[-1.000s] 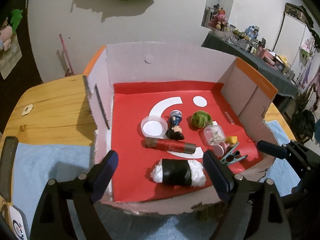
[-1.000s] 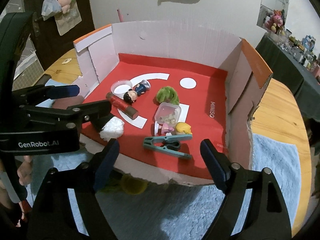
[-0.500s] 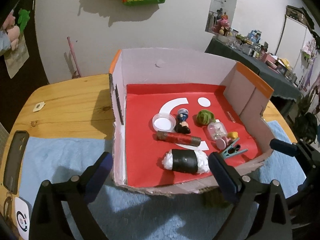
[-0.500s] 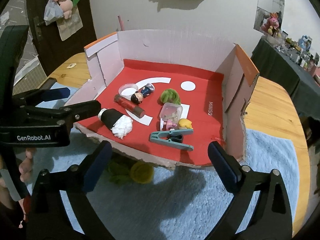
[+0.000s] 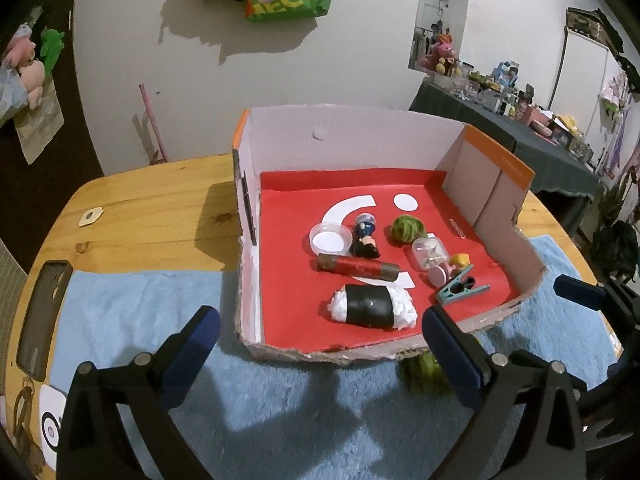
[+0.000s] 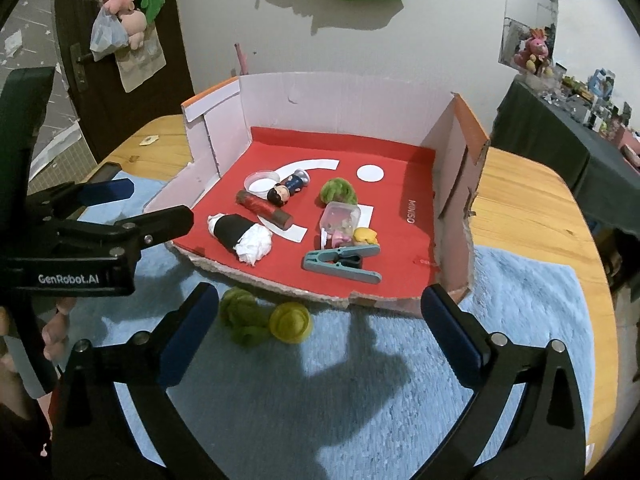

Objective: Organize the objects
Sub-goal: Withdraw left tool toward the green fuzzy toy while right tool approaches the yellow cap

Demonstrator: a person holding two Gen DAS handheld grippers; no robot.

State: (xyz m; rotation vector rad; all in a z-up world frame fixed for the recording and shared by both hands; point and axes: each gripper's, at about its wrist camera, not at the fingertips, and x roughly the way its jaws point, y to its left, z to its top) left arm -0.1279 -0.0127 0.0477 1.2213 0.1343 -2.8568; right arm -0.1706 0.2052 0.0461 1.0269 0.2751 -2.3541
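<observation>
A cardboard box with a red floor holds several small things: a black-and-white sushi plush, a red tube, a figurine, a green pom-pom, a clear case and a teal clip. A green yarn tuft and a yellow-green ball lie on the blue mat in front of the box. My left gripper is open and empty, before the box. My right gripper is open and empty, above the mat near the two loose things.
The box stands on a blue fluffy mat on a round wooden table. A phone lies at the table's left edge. A dark cluttered table stands behind at the right.
Both grippers have drawn back and up from the box. The sushi plush now lies free on the red floor, and the yarn tuft and ball have come into the right view.
</observation>
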